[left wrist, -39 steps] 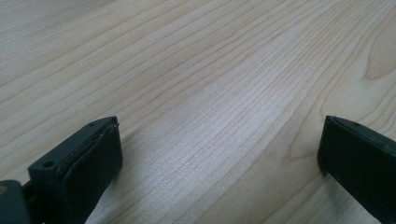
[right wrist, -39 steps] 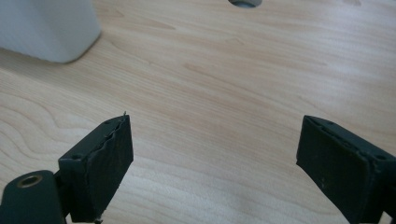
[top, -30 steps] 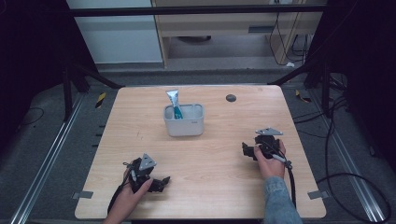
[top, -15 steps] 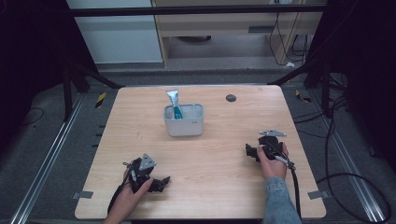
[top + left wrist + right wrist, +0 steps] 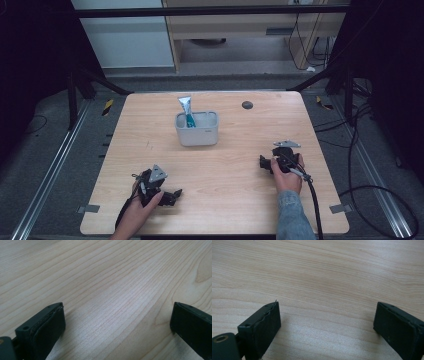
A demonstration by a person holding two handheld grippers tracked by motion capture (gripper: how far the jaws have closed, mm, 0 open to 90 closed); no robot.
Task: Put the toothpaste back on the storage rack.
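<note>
Evidently at rest: left gripper (image 5: 172,195) sat lower left, right gripper (image 5: 264,163) lower right, both with jaws spread wide and empty over the pale wooden table (image 5: 235,200). The blue-and-white squeeze tube (image 5: 186,111) stood in the grey rectangular plastic bin (image 5: 197,134), centre frame, well apart from both. The next move likely needs a reach toward the bin.

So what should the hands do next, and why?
Probably lift the right hand-held gripper and move it toward the grey cup with the tube standing in it. Both hand-held grippers, including the left one, sit low over bare table with jaws wide open and nothing between them, and the cup lies well ahead.
</note>
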